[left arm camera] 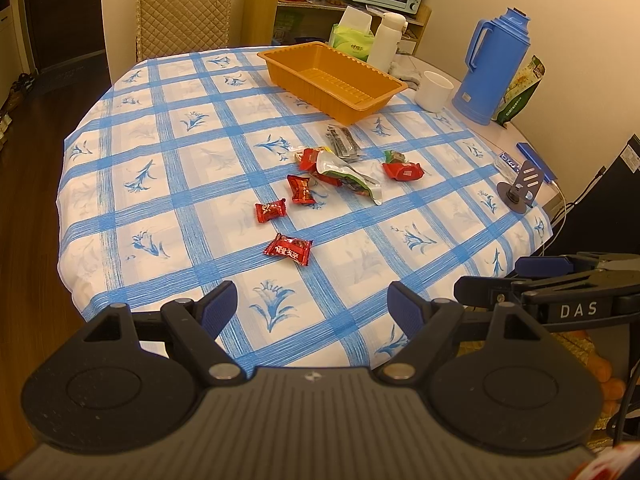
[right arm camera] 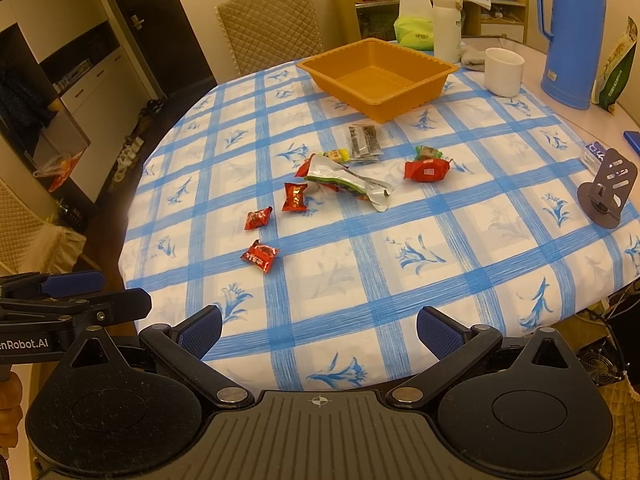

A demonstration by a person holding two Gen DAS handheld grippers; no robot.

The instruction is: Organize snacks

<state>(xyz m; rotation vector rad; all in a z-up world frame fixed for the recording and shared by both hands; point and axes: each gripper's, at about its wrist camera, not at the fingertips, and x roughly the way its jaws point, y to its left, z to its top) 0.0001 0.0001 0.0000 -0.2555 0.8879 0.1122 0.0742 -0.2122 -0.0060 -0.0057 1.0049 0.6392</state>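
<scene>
2 grippers hang over the near edge of the table [left arm camera: 120,184], both with jaws spread wide and holding nothing: the left gripper [left arm camera: 312,304] and, just beside it, the right gripper [right arm camera: 319,330]. No snack has reached the tray [left arm camera: 394,87] yet; it sits bare toward the far edge, so the task looks to be at its very start.

Snacks lie loose mid-table. 3 red candies trail toward the near edge: the nearest [left arm camera: 288,249], a second [left arm camera: 271,211] behind it, a third [left arm camera: 301,189] beyond that. Further in, a crumpled foil packet [left arm camera: 348,174] lies over other wrappers, a dark packet [left arm camera: 343,141] sits between it and the tray, and a larger red pack [left arm camera: 403,171] lies to the right with a green-wrapped sweet [left arm camera: 394,156] touching its far side.

The likely first pick is the nearest candy. To do it well, come down squarely with 1 finger on each side of the wrapper's narrow width, press lightly to the cloth, and close on the filled middle, not the crimped ends. The foil packet is best left until the single candies are gone, since lifting it may scatter what lies under it.
</scene>
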